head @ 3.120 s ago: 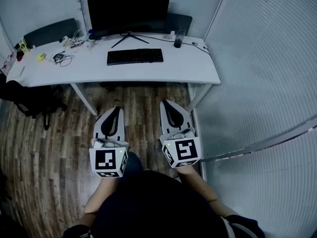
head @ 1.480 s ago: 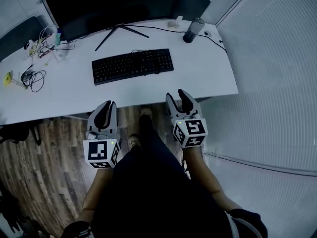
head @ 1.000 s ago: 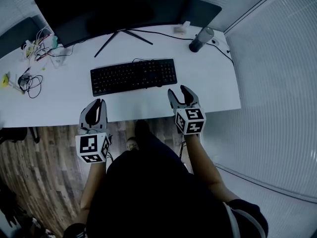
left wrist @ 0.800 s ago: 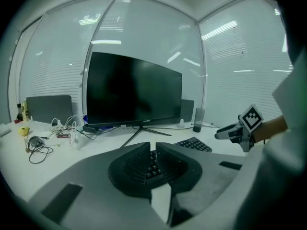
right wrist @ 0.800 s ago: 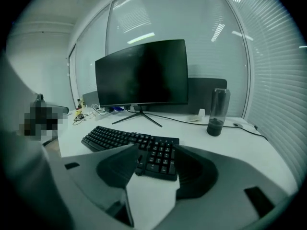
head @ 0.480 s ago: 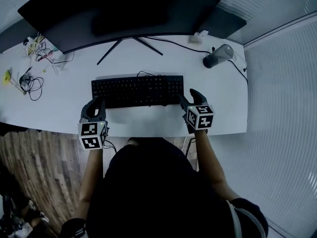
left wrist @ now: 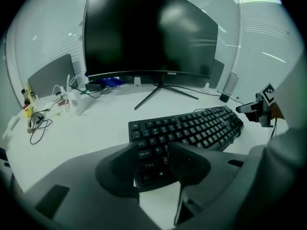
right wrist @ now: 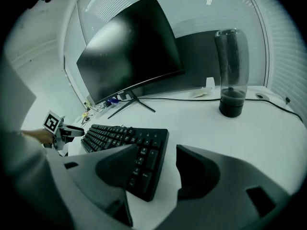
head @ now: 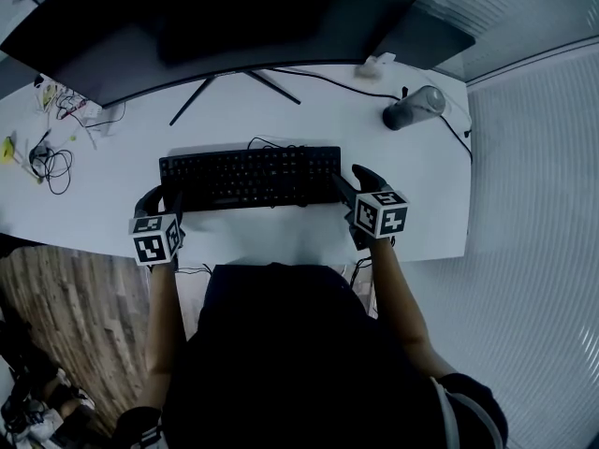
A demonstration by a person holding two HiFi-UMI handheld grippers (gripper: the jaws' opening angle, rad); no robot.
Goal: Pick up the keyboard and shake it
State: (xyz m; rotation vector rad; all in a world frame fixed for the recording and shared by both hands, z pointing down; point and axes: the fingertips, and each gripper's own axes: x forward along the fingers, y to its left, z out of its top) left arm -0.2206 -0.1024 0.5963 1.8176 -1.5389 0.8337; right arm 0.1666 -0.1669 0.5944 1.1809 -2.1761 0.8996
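The black keyboard (head: 251, 178) lies flat on the white desk (head: 309, 110), just in front of the monitor stand. My left gripper (head: 157, 202) is at its left end. Its jaws are opening, and in the left gripper view (left wrist: 153, 153) the keyboard's left front corner (left wrist: 192, 128) shows in the gap, with no pad pressing on it. My right gripper (head: 350, 181) is at the right end with jaws wide and still opening. In the right gripper view (right wrist: 157, 153) the keyboard's right end (right wrist: 120, 138) sits in the gap, untouched by the pads.
A large dark monitor (head: 234, 26) stands behind the keyboard, its stand legs (head: 234, 87) spread on the desk. A dark tumbler (head: 412, 110) stands at the back right beside a cable. Tangled cables and small items (head: 47, 152) lie at the far left. The desk's front edge (head: 281, 246) is under my hands.
The person has come up to the desk and both grippers have moved forward to the keyboard's two ends. The left jaws, shut earlier, now stand apart.
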